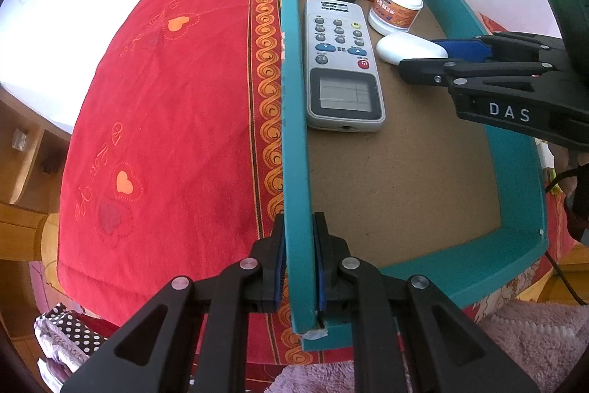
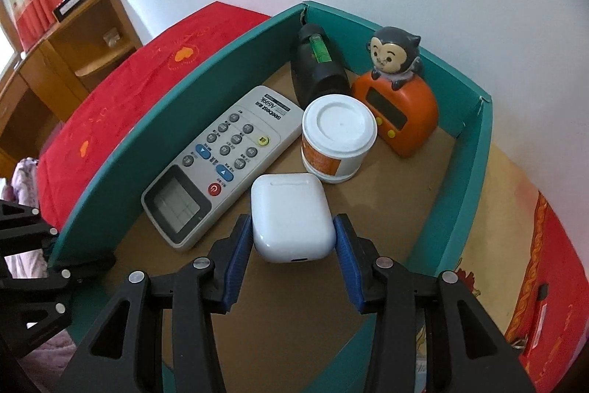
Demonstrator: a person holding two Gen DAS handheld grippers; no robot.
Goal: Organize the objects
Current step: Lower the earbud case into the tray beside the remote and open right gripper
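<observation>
- The left tool (image 1: 299, 258) pinches the near end of the teal box's (image 1: 515, 150) left wall, apparently to steady it on the red-clothed bench (image 1: 176, 106).
- The right tool (image 2: 292, 245) grips a white earbud case (image 2: 291, 216), low over the box floor, just beside the remote (image 2: 221, 161) and jar (image 2: 337, 139).
- Clock (image 2: 399, 109) and black device (image 2: 316, 69) fill the far corners, so this middle spot looks intended.

Teal box (image 1: 296, 150) with brown floor; grey remote (image 2: 217, 161), blue and red buttons; white case (image 2: 291, 216); white jar (image 2: 337, 139), orange label; orange clock (image 2: 399, 113); red cloth (image 1: 165, 120), orange scroll border, hearts.
</observation>
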